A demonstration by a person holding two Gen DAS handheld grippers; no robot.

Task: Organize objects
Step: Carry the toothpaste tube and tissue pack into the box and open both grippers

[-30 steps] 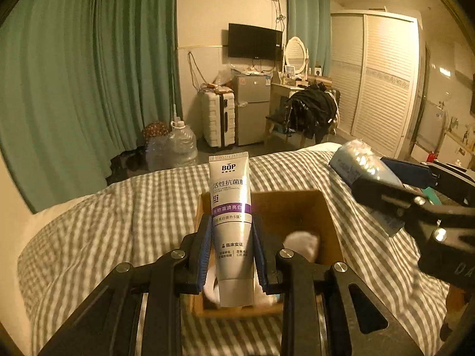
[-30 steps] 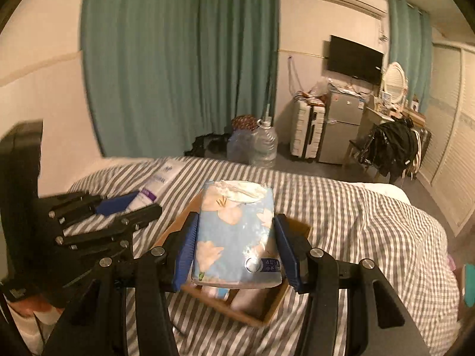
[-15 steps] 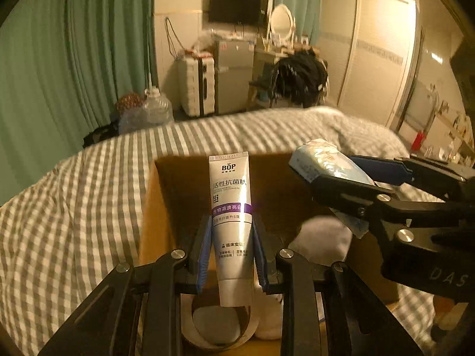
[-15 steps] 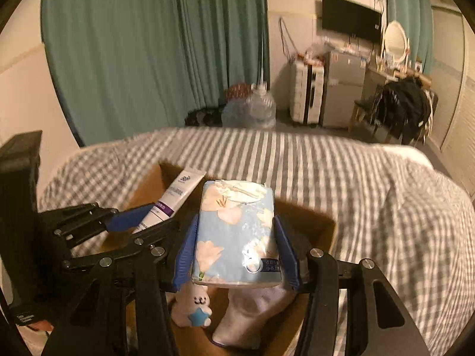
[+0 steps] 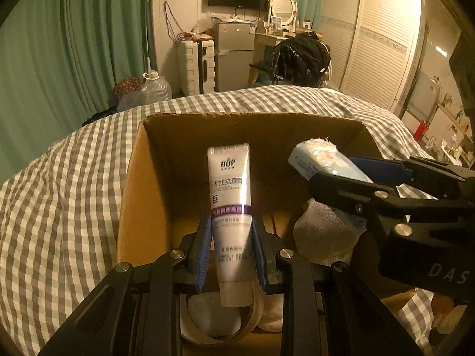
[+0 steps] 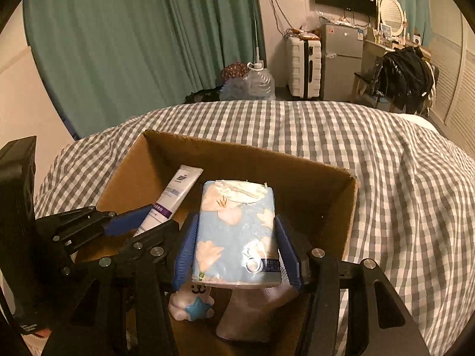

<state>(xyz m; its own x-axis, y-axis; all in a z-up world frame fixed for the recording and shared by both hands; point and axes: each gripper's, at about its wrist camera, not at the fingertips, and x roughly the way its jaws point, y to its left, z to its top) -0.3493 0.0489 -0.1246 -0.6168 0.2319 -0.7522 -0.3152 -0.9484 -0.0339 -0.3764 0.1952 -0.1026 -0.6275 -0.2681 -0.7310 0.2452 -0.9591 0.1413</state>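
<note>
Left gripper [image 5: 231, 247] holds tube [image 5: 231, 204], right gripper [image 6: 237, 247] tissue pack [image 6: 236, 231], inside box [image 5: 142, 184].

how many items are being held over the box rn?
2. A tube is clamped in the left gripper; a tissue pack is in the right gripper. Both are above the open box.

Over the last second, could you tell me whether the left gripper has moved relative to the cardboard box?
Yes. The left gripper, shut on the toothpaste tube, has advanced toward and over the cardboard box, which now fills the left wrist view.
</note>
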